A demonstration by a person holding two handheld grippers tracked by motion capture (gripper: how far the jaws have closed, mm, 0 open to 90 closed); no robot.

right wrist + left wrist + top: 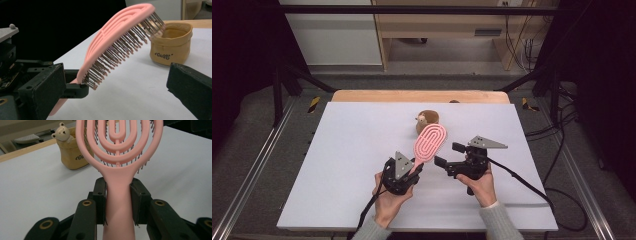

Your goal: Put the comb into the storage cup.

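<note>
A pink hairbrush [430, 141] with an oval, slotted head is held above the white table. My left gripper [415, 168] is shut on its handle; in the left gripper view the two pads press the handle [118, 202] from both sides and the head [119, 142] rises away from the camera. My right gripper [448, 154] stands open just right of the brush, its jaws pointing at it without touching. In the right gripper view the brush [117, 32] tilts bristles-down beyond that gripper [116, 75]. Behind the brush stands a small tan pouch [428, 119] with a bear figure [62, 132].
The white table top [352, 150] has a wooden strip [419, 96] along its far edge. Cables [557, 200] trail off to the right of the table. Metal frame rails [257, 160] run along both sides.
</note>
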